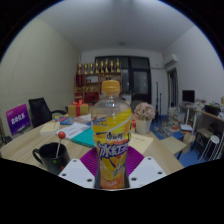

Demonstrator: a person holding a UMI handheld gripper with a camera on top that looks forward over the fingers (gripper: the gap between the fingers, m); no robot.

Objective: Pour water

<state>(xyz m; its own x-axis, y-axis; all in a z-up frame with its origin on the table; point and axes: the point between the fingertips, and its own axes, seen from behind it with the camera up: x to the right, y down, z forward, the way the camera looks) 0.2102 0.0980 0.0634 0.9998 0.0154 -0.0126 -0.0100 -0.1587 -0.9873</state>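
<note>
My claw (112, 172): both fingers pressed against the bottle (112, 135), pinching it upright | bottle: orange cap, yellow label, dead centre at 12 o'clock | black mug (48, 156) at 9 o'clock on the table (25, 150) | red lollipop (61, 137) stands in the mug | shelf (100, 72) far beyond at 12

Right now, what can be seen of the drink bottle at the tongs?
The drink bottle stands upright between the fingers of the tongs, which press on its lower body from both sides. It is clear plastic with an orange cap, yellow-orange liquid and a yellow, blue and red label. Its base is out of view.
</note>
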